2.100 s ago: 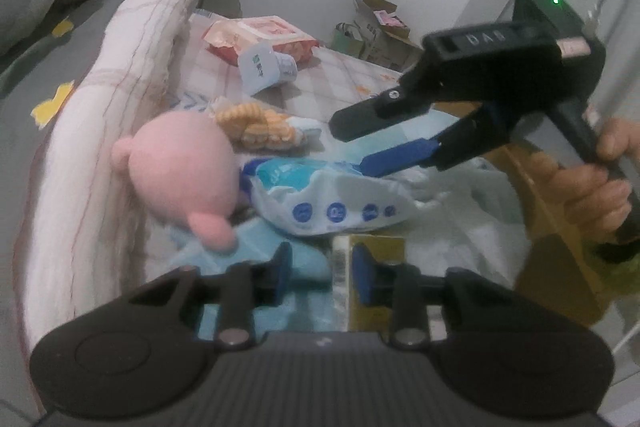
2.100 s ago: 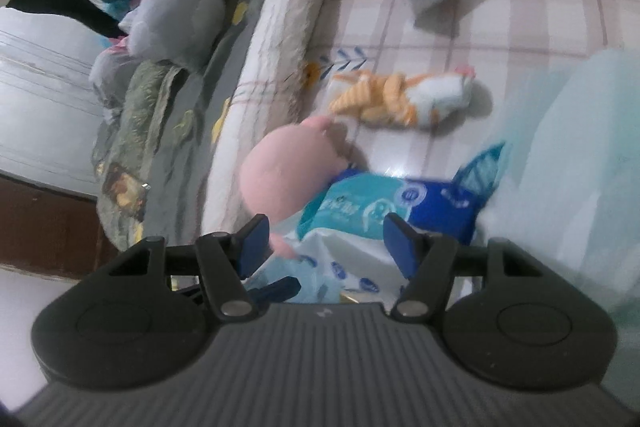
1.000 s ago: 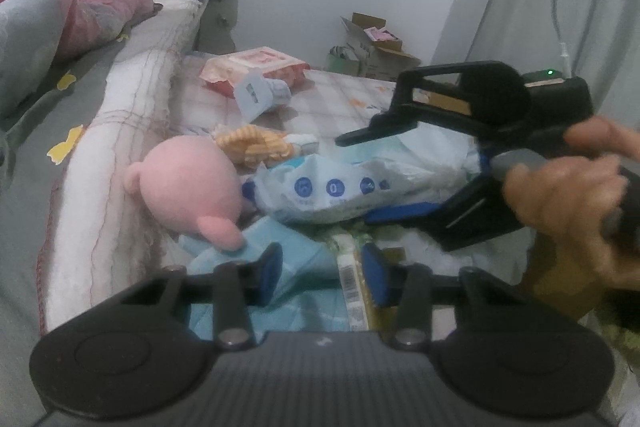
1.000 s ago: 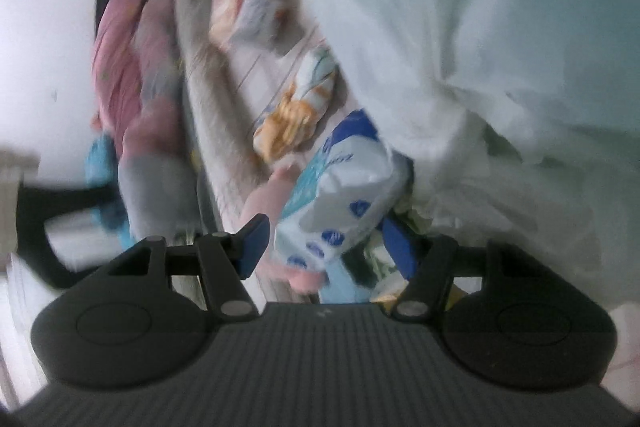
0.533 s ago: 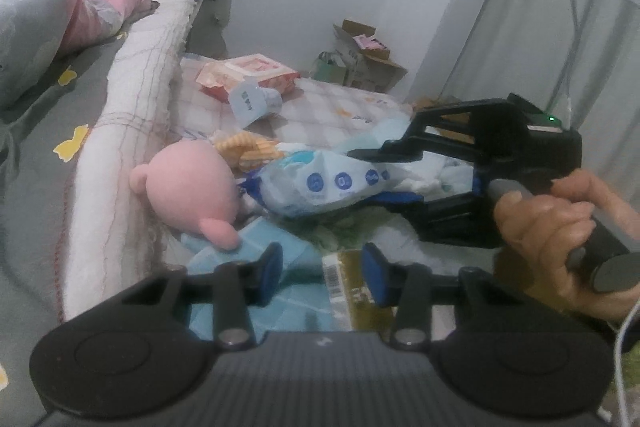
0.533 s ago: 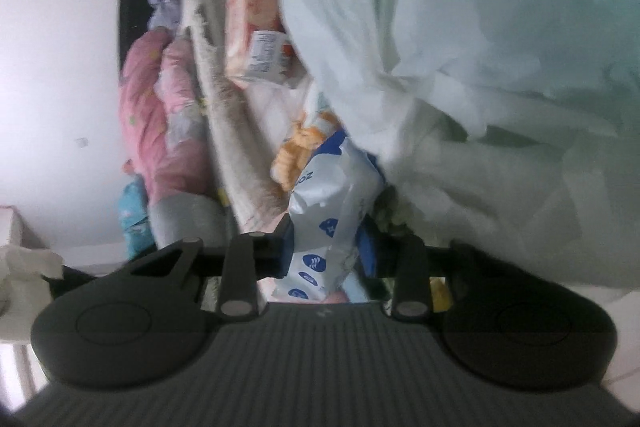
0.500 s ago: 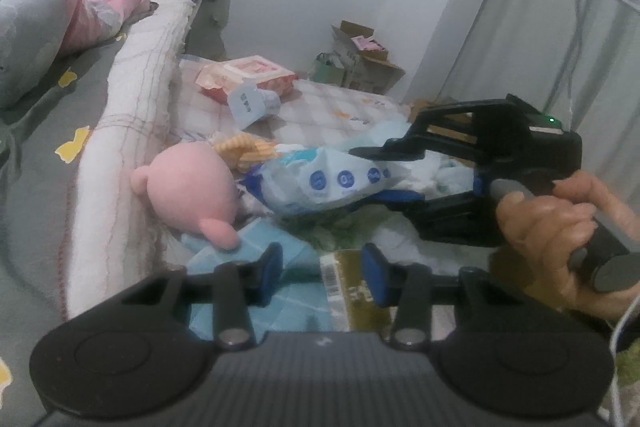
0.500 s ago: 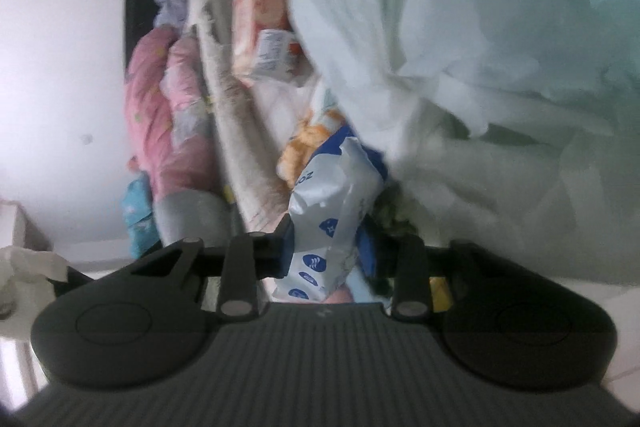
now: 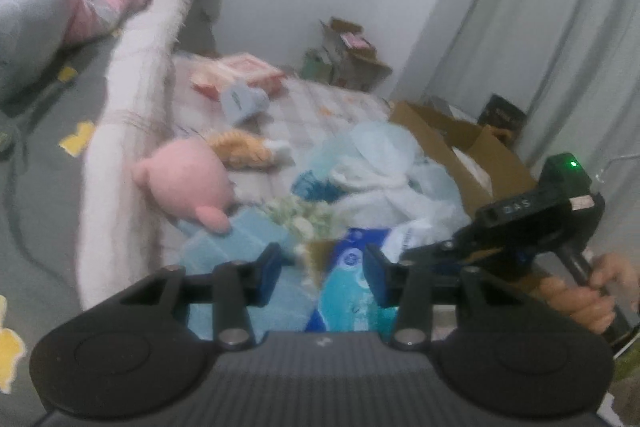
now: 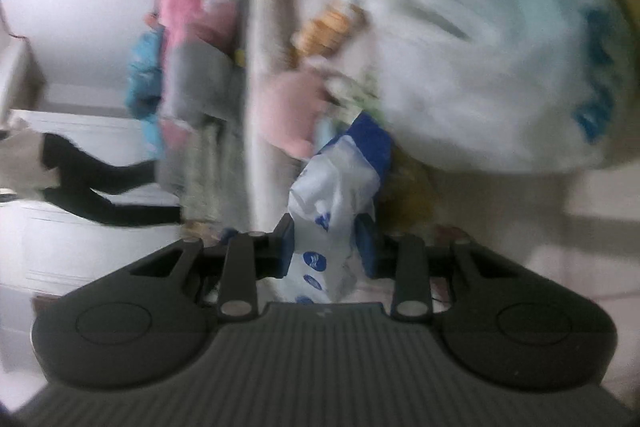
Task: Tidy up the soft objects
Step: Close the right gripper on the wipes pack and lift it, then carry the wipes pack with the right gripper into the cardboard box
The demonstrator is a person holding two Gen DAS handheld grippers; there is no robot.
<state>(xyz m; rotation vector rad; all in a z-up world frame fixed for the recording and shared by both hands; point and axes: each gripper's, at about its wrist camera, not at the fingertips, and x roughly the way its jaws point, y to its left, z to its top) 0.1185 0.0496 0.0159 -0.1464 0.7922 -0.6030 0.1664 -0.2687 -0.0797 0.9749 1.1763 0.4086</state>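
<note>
Wipes are sitting clamped in the right gripper [image 10: 326,247]: its view, rolled sideways and blurred, is showing the white and blue wipes pack [image 10: 340,195] pinched between the blue pads just below the frame's middle, the jaws having closed on it within the last second. Behind the pack a big pale plastic bag [image 10: 480,47] is filling the upper right, and a pink plush toy [image 10: 292,107] is lying left of it.

The left view is showing what that one cannot: the right gripper [image 9: 448,251] from outside at lower right, a hand [image 9: 584,297] wrapping its handle, with the wipes pack [image 9: 352,287] low in the middle. The left gripper [image 9: 320,273] is holding nothing, its jaws standing partly open above the clutter. Here the pink plush toy [image 9: 188,183] is resting against the mattress edge, an orange striped toy [image 9: 244,151] just beyond it, and a cardboard box [image 9: 460,155] standing at right.
</note>
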